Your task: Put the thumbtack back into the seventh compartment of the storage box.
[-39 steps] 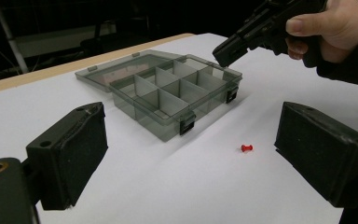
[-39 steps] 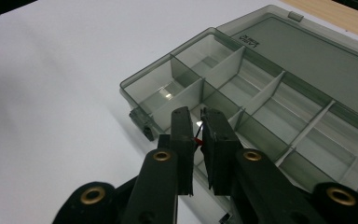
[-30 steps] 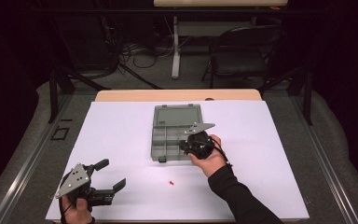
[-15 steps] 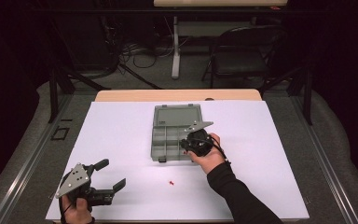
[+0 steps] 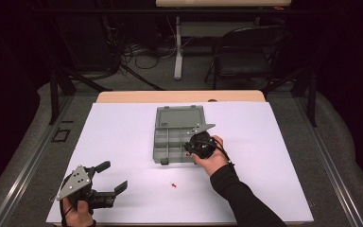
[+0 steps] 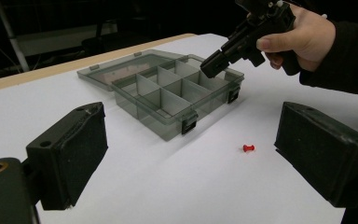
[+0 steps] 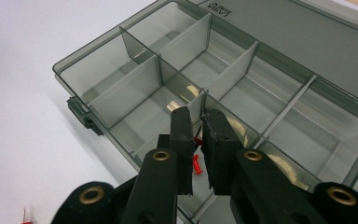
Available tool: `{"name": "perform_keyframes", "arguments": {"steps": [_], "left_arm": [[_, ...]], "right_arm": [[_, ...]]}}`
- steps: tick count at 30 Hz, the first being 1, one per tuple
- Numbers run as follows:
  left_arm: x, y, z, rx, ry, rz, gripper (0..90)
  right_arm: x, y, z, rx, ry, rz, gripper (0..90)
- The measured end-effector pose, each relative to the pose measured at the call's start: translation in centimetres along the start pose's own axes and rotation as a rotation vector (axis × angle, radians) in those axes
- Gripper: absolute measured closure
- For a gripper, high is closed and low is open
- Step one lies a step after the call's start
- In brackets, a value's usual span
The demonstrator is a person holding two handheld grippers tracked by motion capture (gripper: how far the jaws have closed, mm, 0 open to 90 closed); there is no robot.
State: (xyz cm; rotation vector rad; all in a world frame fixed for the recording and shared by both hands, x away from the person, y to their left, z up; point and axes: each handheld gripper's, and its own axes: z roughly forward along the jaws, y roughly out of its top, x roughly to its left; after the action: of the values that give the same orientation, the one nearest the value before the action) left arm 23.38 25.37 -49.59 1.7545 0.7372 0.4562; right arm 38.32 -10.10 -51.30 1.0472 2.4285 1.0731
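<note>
**Red push pins going into the smoky grey organiser box**

The right gripper (image 7: 196,122) hangs over the front row of the compartment box (image 5: 170,142), its jaws pressed nearly together with a red push pin (image 7: 198,140) showing in the slit between them; a second red pin (image 7: 196,164) lies just below, in the compartment underneath. Whether the pads truly bite the upper pin I cannot tell for certain, but it looks pinched. One more red push pin (image 5: 174,185) lies loose on the white table sheet (image 5: 123,132), between the box and the left gripper (image 5: 109,179), whose jaws stand spread wide with nothing between them.

These pins look feather-light, hard and slick, with a spool-shaped plastic head and a sharp steel point. I'd say the waist of the head is the place to take hold; pinched off-centre, one could easily squirt out sideways. The box is thin, stiff, translucent plastic, light enough to slide if nudged, its hinged lid (image 5: 179,117) lying flat open behind.

There is small moulded lettering on the lid's inner edge (image 7: 218,8), upside down and too fine to read.
</note>
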Motion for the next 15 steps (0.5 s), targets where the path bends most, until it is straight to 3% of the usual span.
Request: {"name": "perform_keyframes", "arguments": {"steps": [15], "left_arm": [[0.00, 0.00, -0.04, 0.000, 0.009, -0.001, 8.9]], "right_arm": [[0.27, -0.22, -0.04, -0.005, 0.009, 0.004, 75.7]]}}
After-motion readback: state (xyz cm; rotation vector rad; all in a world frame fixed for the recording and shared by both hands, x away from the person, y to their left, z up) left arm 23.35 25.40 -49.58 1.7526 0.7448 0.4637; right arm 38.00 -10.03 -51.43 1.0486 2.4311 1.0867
